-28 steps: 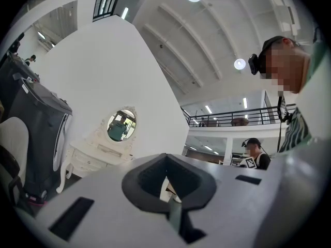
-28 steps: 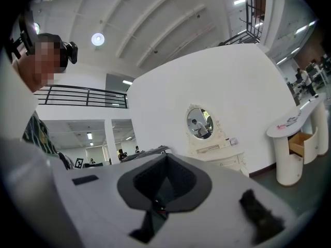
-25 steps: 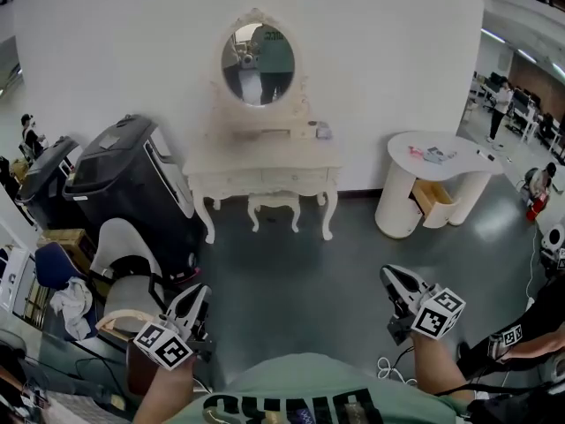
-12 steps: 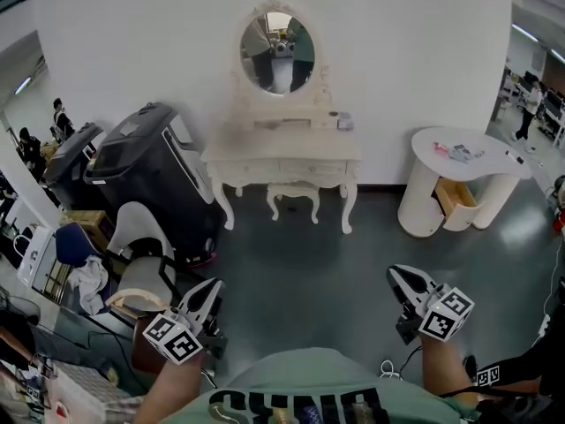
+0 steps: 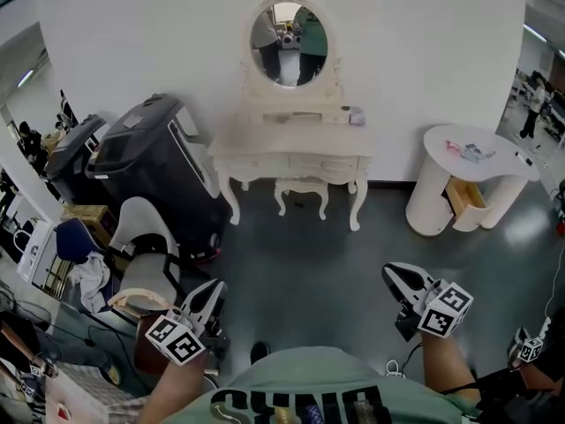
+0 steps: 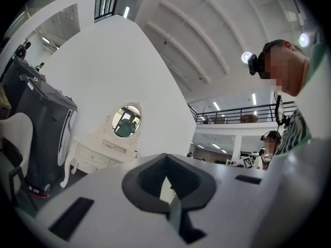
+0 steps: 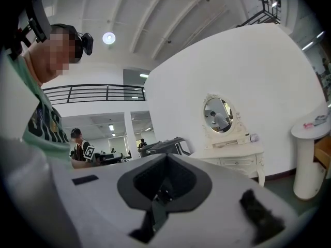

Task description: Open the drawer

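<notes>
Right now the person stands well back from the white dressing table [image 5: 291, 144], which sits at twelve o'clock against the wall. Its drawer [image 5: 322, 163] is flush in the front, above a small stool [image 5: 300, 190]. The left gripper [image 5: 210, 291] at seven o'clock and the right gripper [image 5: 395, 275] at five o'clock both point toward it, each with jaws pressed together on nothing. At two o'clock, a round white table [image 5: 481, 162] has a side drawer [image 5: 465, 196] pulled out.

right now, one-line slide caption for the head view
Person holds left hand-held gripper and right hand-held gripper, both shut, facing a white dressing table with oval mirror.
</notes>
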`<control>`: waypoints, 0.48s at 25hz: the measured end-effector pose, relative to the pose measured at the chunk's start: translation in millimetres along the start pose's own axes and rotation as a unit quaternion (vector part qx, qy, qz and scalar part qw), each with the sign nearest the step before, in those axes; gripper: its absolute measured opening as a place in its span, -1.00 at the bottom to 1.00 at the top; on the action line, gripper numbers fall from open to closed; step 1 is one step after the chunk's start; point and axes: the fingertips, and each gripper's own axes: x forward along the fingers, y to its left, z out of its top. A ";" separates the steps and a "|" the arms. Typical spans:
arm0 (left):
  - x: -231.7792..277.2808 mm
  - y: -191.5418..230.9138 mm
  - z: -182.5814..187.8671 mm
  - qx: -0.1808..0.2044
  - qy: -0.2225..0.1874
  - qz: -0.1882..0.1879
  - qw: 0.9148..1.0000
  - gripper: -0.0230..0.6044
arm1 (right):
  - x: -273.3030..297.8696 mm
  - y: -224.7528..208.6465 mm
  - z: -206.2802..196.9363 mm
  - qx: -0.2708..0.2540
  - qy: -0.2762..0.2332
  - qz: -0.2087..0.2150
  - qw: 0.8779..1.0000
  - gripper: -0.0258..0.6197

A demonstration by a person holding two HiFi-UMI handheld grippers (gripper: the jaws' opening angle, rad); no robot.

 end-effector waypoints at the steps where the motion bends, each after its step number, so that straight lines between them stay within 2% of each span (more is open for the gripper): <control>1: 1.9 10.2 2.9 -0.001 -0.002 -0.009 1.000 -0.90 | 10.4 2.4 1.4 -0.006 0.000 -0.005 1.000 -0.88; 4: 8.3 48.0 19.1 -0.005 -0.006 -0.036 0.999 -0.90 | 45.5 11.1 10.6 -0.019 -0.006 -0.028 0.999 -0.88; 7: 7.9 91.8 52.3 -0.001 -0.013 -0.056 0.998 -0.90 | 84.9 28.4 23.2 -0.025 -0.014 -0.048 0.998 -0.89; 12: 1.1 170.0 103.3 0.004 -0.023 -0.070 0.997 -0.90 | 152.9 46.6 39.9 -0.033 -0.030 -0.078 0.996 -0.89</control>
